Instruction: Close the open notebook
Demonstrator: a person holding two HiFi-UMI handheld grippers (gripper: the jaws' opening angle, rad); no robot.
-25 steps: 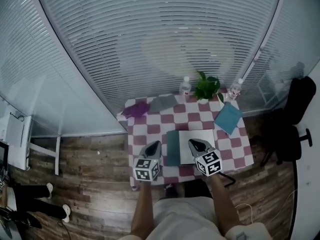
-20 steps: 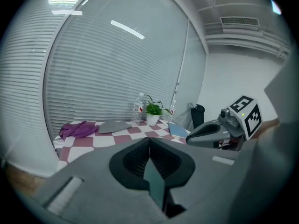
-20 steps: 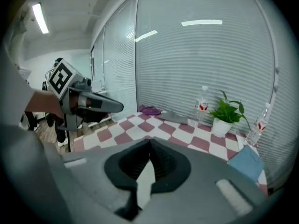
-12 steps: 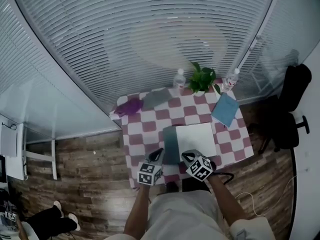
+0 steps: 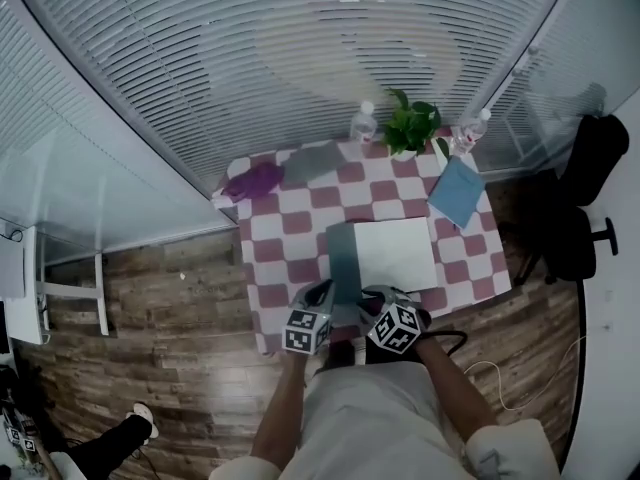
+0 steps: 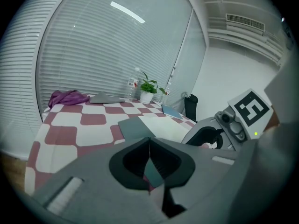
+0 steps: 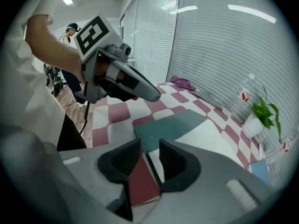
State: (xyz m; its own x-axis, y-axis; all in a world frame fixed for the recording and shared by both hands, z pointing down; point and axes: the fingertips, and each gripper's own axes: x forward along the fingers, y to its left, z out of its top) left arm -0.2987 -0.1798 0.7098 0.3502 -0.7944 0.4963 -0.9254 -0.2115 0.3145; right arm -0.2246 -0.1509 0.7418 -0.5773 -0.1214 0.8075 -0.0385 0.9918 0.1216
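While left tongs (image 6: 148, 143) sit closed, empty, right tongs (image 7: 149, 148) just opening, notebook (image 5: 393, 254) edge in their gap, bottle (image 7: 245, 100) label perhaps red, unreadable.

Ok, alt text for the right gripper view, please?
The right gripper points at the near edge of the open notebook on the checked table; its jaws have just been opening and stand apart, gripping nothing. The shut left gripper hangs at upper left, and a potted plant stands far right.
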